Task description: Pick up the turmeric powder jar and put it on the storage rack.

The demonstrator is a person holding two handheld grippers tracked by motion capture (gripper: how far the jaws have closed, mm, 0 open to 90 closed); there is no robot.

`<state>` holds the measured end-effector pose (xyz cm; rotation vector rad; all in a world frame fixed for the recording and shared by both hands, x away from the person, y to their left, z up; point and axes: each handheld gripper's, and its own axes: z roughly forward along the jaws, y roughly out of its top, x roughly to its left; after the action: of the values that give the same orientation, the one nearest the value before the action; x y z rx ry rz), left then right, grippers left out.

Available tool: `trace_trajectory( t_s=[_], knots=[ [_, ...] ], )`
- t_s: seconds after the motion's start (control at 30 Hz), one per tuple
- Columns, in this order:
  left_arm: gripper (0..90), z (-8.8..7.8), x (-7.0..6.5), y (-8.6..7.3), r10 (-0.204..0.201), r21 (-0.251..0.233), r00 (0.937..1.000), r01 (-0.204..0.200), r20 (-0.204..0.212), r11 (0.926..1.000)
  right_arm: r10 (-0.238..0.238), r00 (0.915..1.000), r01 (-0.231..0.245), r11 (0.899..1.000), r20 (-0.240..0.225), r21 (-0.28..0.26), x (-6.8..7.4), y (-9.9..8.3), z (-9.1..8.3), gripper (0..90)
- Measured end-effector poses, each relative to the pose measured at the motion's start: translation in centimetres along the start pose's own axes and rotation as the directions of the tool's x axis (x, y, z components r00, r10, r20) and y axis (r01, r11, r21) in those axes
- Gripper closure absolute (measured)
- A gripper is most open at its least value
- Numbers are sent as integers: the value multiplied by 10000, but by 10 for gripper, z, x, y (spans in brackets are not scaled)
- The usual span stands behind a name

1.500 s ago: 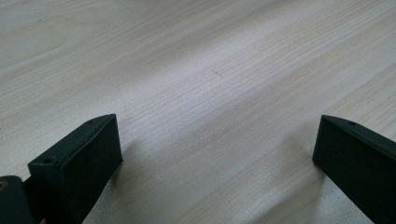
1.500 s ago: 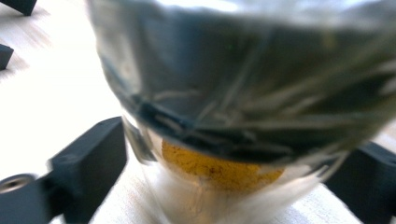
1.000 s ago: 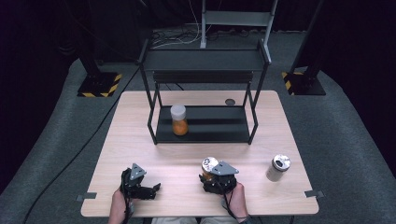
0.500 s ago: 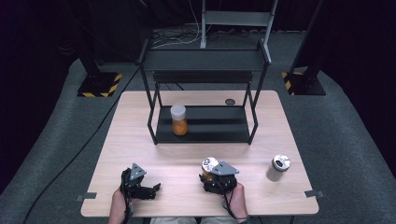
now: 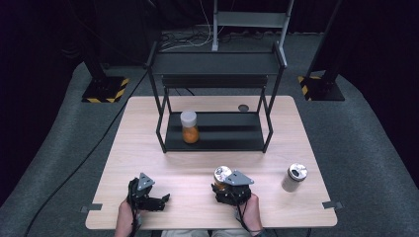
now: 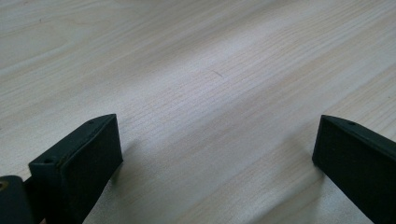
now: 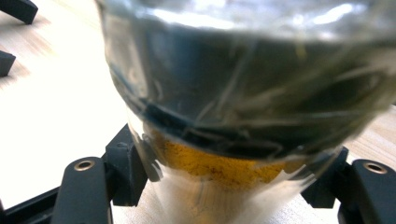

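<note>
In the right gripper view a clear jar with yellow-orange powder in it stands between the black jaws, and my right gripper is shut on it. From above, that jar has a silver lid and rests on the wooden table near the front edge, my right gripper around it. My left gripper lies low at the front left. Its jaws stand wide apart over bare wood, my left gripper open and holding nothing.
A black two-level metal rack stands at the back middle of the table, with a white-lidded jar of orange powder on its lower shelf. Another silver-lidded jar stands at the front right. A small dark disc lies behind the rack.
</note>
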<state>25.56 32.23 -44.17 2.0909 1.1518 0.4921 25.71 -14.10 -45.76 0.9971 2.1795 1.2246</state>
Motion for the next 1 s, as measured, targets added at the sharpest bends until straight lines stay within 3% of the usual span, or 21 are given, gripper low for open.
trace_trajectory(
  t_s=[0.2,1.0],
  knots=[
    [9,0,0,0,-2,0,10000,2,0,10000,91,9999,-92,9999,-123,-62,-3,1,-2,303],
    [9,0,0,0,-20,-15,10000,20,-1,10000,-212,9997,211,9997,128,91,-5,20,-7,303]
  ],
)
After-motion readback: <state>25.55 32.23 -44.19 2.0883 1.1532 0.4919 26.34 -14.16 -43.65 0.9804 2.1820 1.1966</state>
